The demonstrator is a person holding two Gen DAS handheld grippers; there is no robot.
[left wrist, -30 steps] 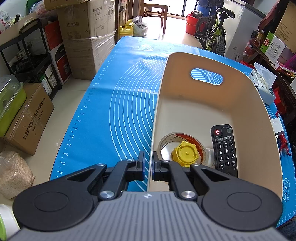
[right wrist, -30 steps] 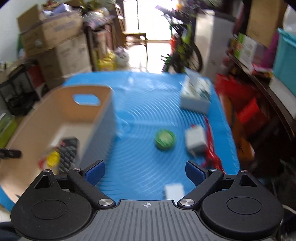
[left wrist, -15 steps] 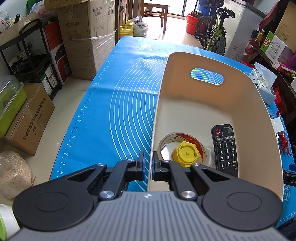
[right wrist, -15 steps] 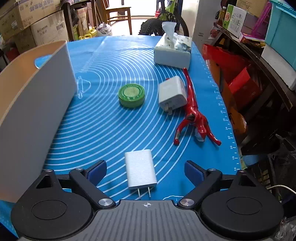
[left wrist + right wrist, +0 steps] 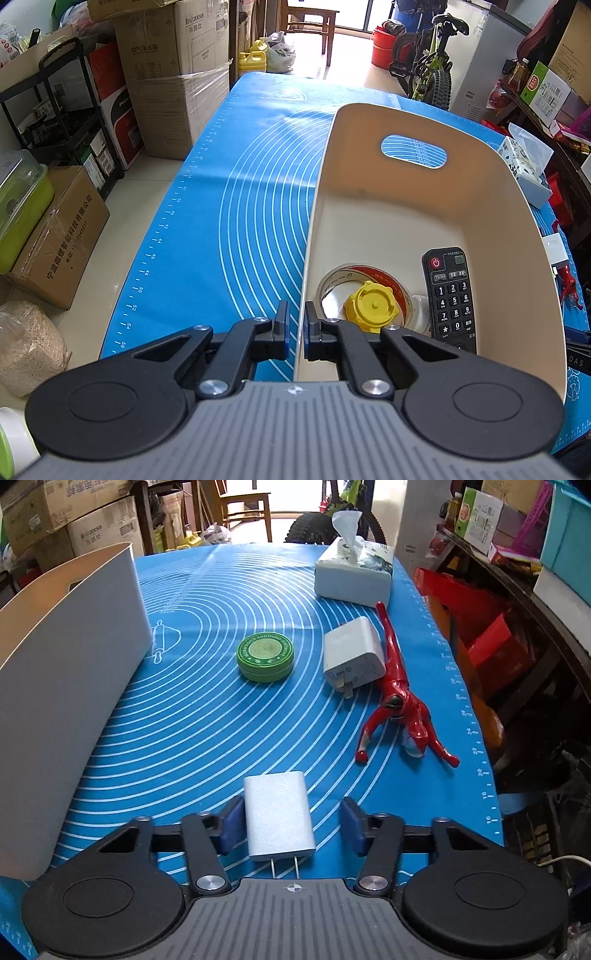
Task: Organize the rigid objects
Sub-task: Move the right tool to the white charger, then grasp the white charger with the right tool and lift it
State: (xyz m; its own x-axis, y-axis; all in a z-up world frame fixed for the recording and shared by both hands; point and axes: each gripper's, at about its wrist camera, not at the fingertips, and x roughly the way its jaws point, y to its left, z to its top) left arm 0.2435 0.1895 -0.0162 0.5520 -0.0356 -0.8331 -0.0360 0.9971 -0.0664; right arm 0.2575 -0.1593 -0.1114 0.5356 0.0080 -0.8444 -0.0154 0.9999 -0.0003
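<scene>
Right gripper (image 5: pixel 291 825) released, jaws straddling the charger (image 5: pixel 277 814) – small, rigid, smooth, probably light; grip its flat sides. Left gripper (image 5: pixel 294 328) clenched on the bin (image 5: pixel 314 221) wall

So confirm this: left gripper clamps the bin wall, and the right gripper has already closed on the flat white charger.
Not quite. In the right wrist view the right gripper is open: the flat white charger lies between its fingers, with a gap on the right side. The left gripper does clamp the bin wall.
</scene>
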